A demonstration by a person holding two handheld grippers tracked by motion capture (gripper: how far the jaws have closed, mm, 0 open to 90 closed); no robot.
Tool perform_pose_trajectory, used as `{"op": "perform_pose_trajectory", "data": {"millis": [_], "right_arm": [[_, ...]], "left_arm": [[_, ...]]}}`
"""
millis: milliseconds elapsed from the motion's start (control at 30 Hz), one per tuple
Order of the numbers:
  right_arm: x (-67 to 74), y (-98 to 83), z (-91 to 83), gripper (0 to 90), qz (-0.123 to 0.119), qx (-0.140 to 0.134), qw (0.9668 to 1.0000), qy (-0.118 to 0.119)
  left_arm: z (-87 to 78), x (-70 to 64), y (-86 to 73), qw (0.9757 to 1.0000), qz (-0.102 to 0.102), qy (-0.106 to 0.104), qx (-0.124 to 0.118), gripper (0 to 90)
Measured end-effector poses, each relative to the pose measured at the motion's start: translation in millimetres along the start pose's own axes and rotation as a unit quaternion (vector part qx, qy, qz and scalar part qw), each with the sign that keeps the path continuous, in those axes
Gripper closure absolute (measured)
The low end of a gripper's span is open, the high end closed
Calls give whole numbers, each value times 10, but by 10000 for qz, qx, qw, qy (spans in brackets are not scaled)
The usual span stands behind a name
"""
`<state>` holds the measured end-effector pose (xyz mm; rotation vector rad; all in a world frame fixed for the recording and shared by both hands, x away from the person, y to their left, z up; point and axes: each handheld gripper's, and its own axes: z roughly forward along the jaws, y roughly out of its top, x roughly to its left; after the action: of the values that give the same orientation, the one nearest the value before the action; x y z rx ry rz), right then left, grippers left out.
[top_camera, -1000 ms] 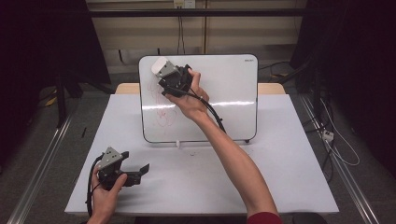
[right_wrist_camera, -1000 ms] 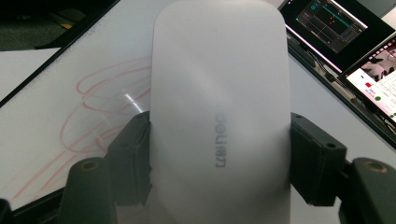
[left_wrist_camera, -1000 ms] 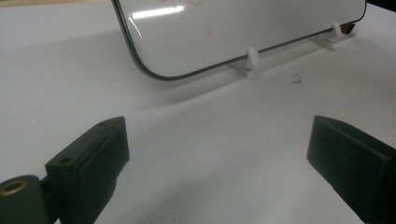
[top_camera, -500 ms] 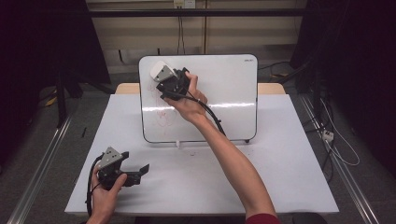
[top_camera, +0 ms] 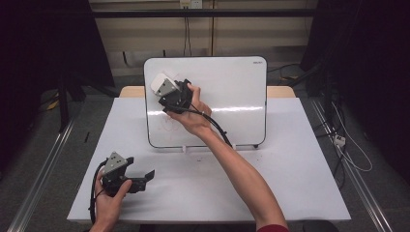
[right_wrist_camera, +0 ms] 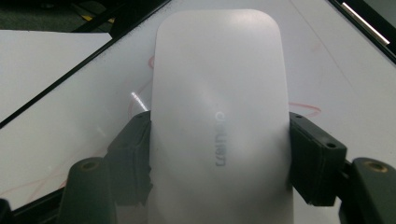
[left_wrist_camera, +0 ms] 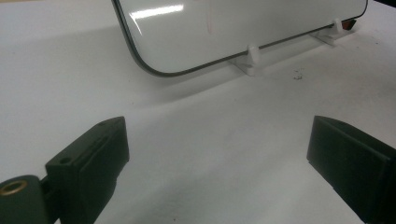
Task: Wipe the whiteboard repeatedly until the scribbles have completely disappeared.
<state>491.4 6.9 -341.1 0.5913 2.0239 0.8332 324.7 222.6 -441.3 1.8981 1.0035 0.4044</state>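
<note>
The right gripper (top_camera: 167,92), jaws clamped on the white eraser (top_camera: 158,83), slides a bit down and to the left across the whiteboard (top_camera: 227,92), so it now sits lower than a second ago, closer to the faint red scribbles (top_camera: 169,123) near the whiteboard's bottom-left corner. The forearm tags along with it.

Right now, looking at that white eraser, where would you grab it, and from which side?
Across its two long, straight sides, near the middle. The right claw holds the white eraser that way, coming from its rear end, so the flat underside stays free against the whiteboard.
</note>
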Motion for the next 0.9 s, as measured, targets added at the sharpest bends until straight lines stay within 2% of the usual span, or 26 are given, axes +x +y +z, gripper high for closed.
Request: {"op": "perform_pose_trajectory", "data": {"millis": [133,200,500,567,667,733,900], "right_arm": [[-24,9,4,315,-32,13,10000,2],[-65,26,15,315,28,23,10000,-4],[-423,102,18,315,336,23,9989,-324],[-479,99,7,315,425,12,9984,-362],[-415,95,6,316,403,2,9979,-509],[-368,83,11,316,396,16,9981,-465],[-239,42,3,316,222,35,9991,-349]], "left_arm": [[5,-5,2,10000,15,-12,10,55],[4,-4,-1,10000,7,-15,-1,55],[-12,-2,-10,10000,-4,27,-21,55],[5,-9,-16,10000,18,-18,59,55],[29,-39,-6,10000,56,-23,33,55],[30,-43,-1,9999,119,-51,72,55],[33,-42,-3,9999,83,-5,60,55]]}}
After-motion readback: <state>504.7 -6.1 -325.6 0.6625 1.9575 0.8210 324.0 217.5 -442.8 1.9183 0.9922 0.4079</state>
